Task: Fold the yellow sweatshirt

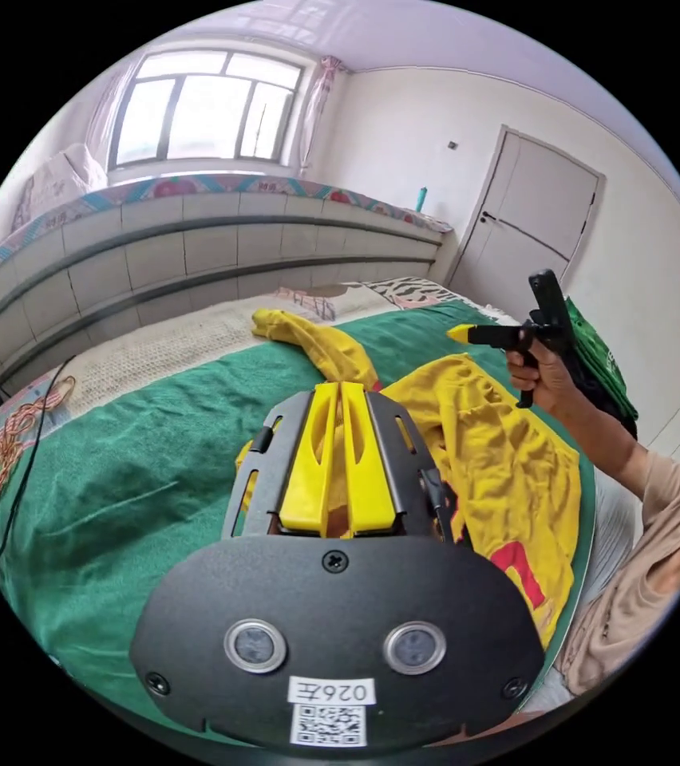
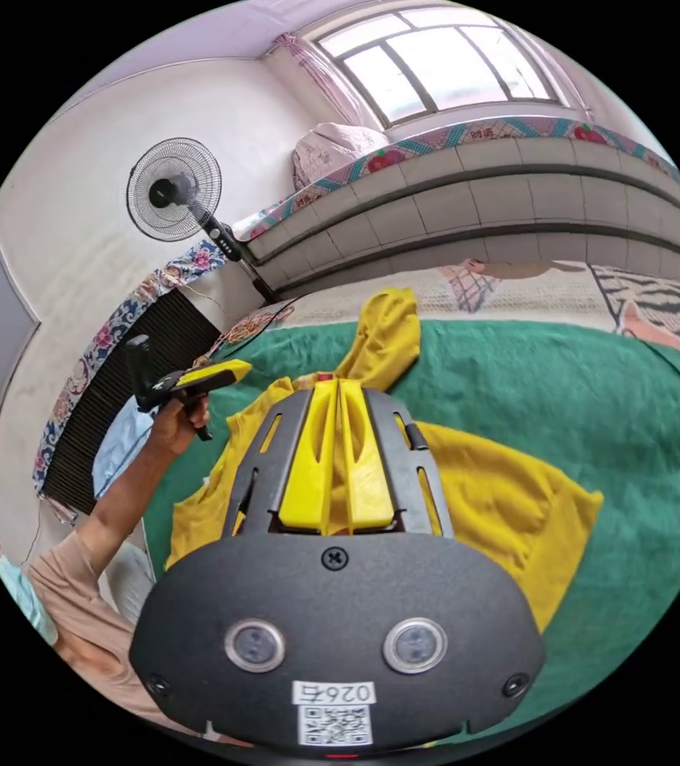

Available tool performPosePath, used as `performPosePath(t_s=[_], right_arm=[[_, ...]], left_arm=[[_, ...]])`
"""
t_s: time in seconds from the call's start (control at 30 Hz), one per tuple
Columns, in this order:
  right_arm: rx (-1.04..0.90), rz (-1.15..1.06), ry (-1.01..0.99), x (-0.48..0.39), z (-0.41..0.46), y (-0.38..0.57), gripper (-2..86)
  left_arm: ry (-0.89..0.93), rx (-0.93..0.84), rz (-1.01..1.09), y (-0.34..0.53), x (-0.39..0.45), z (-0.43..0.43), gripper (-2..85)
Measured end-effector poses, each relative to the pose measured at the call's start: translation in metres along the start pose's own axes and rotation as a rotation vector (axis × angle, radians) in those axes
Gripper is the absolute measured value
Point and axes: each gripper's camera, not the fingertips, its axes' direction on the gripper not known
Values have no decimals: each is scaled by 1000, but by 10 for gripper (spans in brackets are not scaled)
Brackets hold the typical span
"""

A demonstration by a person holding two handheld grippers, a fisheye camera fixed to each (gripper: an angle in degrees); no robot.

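You are working a yellow sweatshirt (image 1: pixel 484 447) that is lying crumpled and unfolded on the green blanket (image 1: pixel 140 479), near its edge closest to you; one sleeve (image 2: pixel 384 327) is trailing away toward the pale woven mat (image 1: pixel 164 343) beyond the blanket. Folding is hardly begun: no neat crease is showing, and smoothing, both sleeves and the body fold are all remaining. The cloth is reading as soft, matte knit, rumpled into ridges, with a red printed mark (image 1: pixel 519 566) near the hem. Your left gripper (image 1: pixel 338 391) and right gripper (image 2: pixel 338 387) are both hovering above the sweatshirt, hard yellow plastic jaws pressed together, pinching nothing.
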Motion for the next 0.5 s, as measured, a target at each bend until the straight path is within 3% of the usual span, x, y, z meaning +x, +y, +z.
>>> performPosePath(t_s=[0.1, 0.27, 0.43, 0.5], right_arm=[[6, -8, 92, -15, 63, -48, 43], [-43, -23, 223, -27, 188, -115, 97], [-306, 51, 397, 32, 309, -160, 4], [-233, 29, 279, 40, 289, -165, -4]], left_arm=[[83, -67, -57, -5, -55, 36, 85], [121, -95, -114, 4, -112, 91, 98], [194, -130, -90, 14, -147, 122, 102], [216, -82, -94, 12, -160, 115, 106]])
